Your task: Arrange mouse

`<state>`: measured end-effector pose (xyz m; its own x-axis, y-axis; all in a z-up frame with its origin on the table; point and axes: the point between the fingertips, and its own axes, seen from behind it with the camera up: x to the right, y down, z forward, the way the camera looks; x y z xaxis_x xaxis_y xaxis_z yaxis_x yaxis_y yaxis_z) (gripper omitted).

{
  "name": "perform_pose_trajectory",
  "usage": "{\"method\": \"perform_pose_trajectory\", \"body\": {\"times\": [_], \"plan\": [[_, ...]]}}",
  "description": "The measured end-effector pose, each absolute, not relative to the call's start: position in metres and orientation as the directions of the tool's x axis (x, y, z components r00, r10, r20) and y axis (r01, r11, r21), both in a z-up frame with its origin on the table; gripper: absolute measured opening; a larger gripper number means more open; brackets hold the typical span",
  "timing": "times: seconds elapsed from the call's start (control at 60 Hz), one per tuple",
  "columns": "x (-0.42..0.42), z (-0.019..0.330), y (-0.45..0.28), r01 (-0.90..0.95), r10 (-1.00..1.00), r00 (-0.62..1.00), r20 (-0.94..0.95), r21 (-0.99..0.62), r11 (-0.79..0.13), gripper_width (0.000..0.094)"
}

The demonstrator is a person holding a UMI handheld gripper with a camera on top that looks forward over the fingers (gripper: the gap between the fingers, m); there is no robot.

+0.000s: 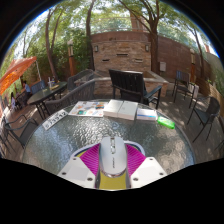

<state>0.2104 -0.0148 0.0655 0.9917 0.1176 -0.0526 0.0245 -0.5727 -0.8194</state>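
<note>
Gripper (pixel 113 165) clenched on the white mouse (pixel 112 153), held by its sides between the pink pads, above the glass table (pixel 60 145). Probably light, stiff, with smooth slippery shell; best gripped at the narrow middle. Laptop (pixel 127 85) beyond.

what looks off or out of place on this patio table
Nothing looks spilled or damaged. The oddest sight is a white mouse held off the glass table between the gripper fingers, outdoors. Papers beyond lie loosely, at slightly differing angles.

glass table (pixel 60 140), white box (pixel 121 109), black chairs (pixel 128 84)
</note>
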Motion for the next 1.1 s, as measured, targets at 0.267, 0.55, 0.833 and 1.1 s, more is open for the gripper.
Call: {"method": "perform_pose_trajectory", "body": {"times": [0.267, 0.55, 0.833, 1.1], "plan": [[0.198, 0.008, -0.032, 0.051, 0.11, 0.993, -0.031, -0.744, -0.666, 0.0691], [0.188, 0.148, -0.109, 0.066, 0.082, 0.996, 0.02, -0.79, -0.609, 0.0856], [0.169, 0.21, -0.212, 0.057, 0.009, 0.998, 0.065, -0.794, -0.606, 0.0872], [0.16, 0.222, -0.245, 0.072, -0.006, 0.996, 0.094, -0.801, -0.595, 0.0862]]}}
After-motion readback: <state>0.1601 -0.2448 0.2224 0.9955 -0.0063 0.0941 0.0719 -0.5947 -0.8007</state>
